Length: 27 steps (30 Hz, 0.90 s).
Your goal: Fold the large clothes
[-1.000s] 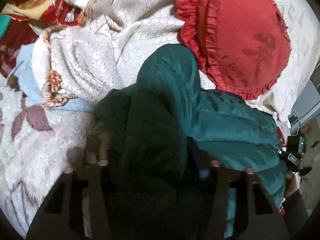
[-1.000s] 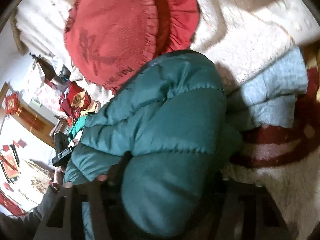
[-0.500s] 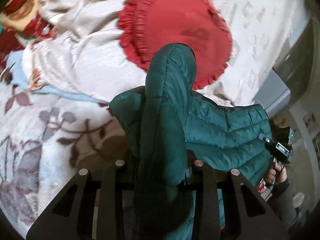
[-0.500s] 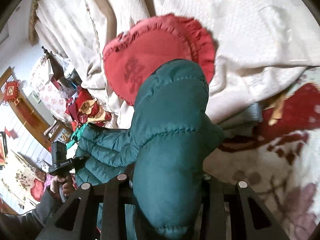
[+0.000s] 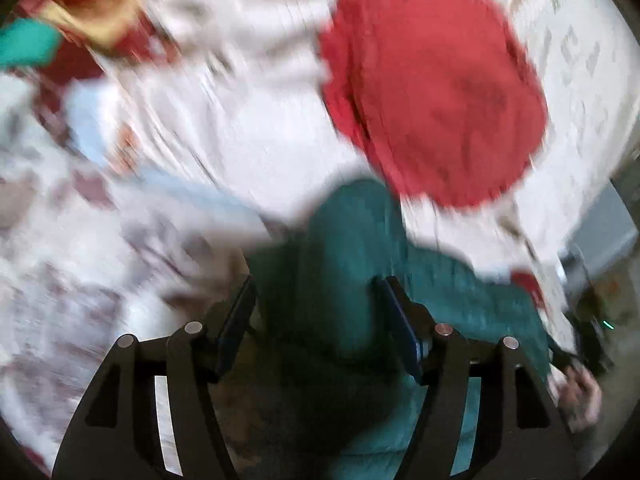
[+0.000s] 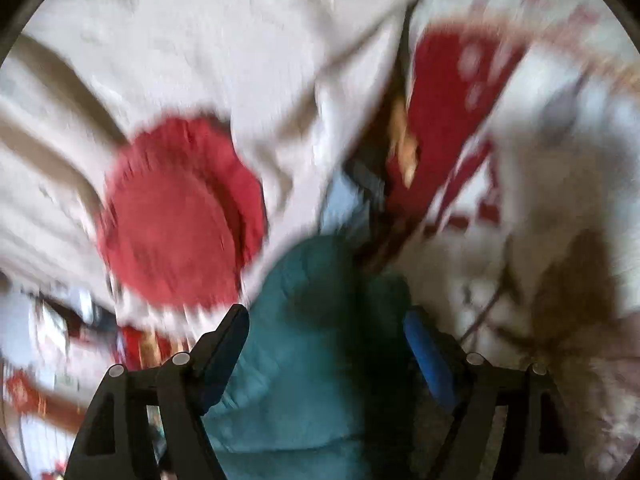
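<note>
Both views are pretty blurry. The bed [image 5: 248, 128] with its white patterned cover takes up most of the shot, a red ruffled cushion [image 5: 436, 92] lying on it. The teal puffer jacket [image 5: 344, 272] is bunched up on the bed just below the cushion. It sits between the left gripper [image 5: 316, 312] fingers and the right gripper [image 6: 326, 334] fingers, both spreading apart; can't tell if the pads touch it.
</note>
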Each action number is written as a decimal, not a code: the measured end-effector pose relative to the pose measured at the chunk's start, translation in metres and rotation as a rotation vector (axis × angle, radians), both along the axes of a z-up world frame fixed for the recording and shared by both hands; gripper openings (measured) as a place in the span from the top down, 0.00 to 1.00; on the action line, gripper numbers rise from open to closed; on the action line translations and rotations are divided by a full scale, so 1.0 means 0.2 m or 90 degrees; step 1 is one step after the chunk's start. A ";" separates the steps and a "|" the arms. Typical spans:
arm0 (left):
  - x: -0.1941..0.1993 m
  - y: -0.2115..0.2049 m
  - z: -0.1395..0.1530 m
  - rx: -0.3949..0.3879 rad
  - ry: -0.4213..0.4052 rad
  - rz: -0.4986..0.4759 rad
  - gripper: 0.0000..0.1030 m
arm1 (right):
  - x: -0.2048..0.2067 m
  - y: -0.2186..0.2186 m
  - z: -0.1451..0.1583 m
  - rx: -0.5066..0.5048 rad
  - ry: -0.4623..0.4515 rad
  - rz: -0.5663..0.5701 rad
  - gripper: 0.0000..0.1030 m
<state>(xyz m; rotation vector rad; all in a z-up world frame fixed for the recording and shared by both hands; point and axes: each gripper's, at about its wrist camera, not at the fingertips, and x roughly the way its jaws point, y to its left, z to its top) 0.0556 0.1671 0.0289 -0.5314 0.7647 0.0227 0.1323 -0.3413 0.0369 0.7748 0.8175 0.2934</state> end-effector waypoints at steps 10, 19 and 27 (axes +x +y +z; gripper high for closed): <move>0.16 -0.34 0.15 0.106 -0.066 -0.033 0.37 | -0.05 0.68 0.20 -0.348 -0.088 0.113 0.00; 0.40 -0.39 -0.21 0.132 0.128 -0.034 0.23 | 0.20 0.73 -0.15 -0.410 0.074 0.165 0.00; 0.49 -0.46 -0.24 0.140 0.156 -0.086 0.01 | 0.19 0.72 -0.18 -0.420 0.063 0.155 0.00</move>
